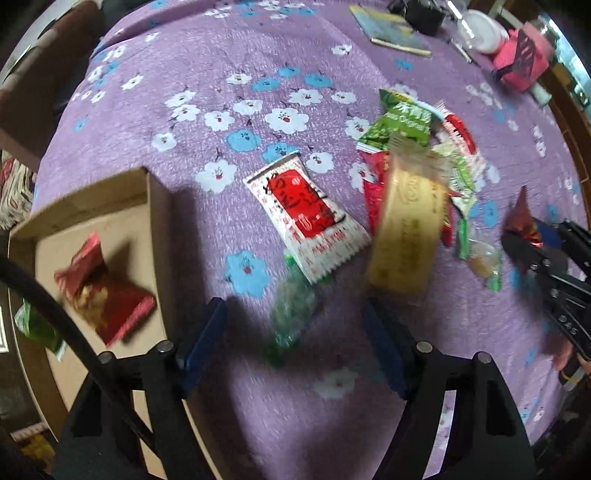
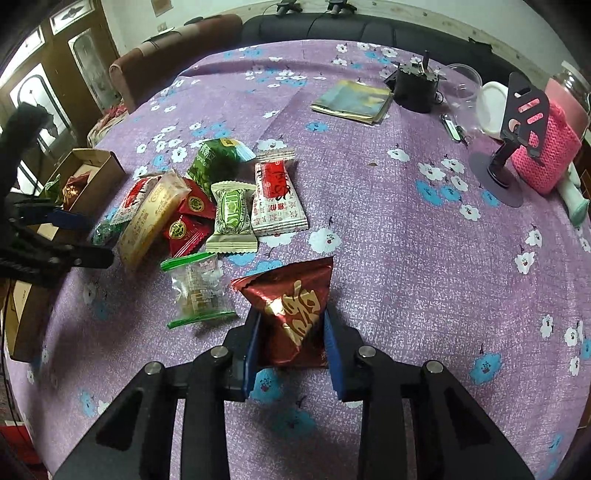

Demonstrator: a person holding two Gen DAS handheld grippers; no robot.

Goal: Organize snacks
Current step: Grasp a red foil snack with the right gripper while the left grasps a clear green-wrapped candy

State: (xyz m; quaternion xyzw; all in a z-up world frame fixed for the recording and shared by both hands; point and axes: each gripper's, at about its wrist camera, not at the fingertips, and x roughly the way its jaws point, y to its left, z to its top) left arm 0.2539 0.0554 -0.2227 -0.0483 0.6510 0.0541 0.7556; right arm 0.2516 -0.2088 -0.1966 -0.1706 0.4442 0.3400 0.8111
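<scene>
A pile of snack packets (image 2: 207, 206) lies on the purple flowered tablecloth (image 2: 369, 221). My right gripper (image 2: 291, 332) is shut on a dark red foil packet (image 2: 295, 310) with gold writing, held above the cloth. My left gripper (image 1: 291, 332) is open and empty, over a small green wrapped candy (image 1: 291, 314) beside a red-and-white packet (image 1: 306, 218) and a yellow packet (image 1: 406, 229). A cardboard box (image 1: 155, 206) at the left holds a red packet (image 1: 103, 288). The right gripper (image 1: 532, 243) shows at the right edge with its red packet (image 1: 521, 214). The box (image 2: 110, 162) and left gripper (image 2: 81, 236) show in the right wrist view.
At the table's far side lie a booklet (image 2: 351, 99), a black pot (image 2: 415, 88), clear plastic cups (image 2: 465, 85), a white container (image 2: 491, 107), a black phone stand (image 2: 513, 140) and a pink knitted pouch (image 2: 550, 155). A brown chair (image 2: 177, 59) and a black sofa (image 2: 369, 29) stand behind.
</scene>
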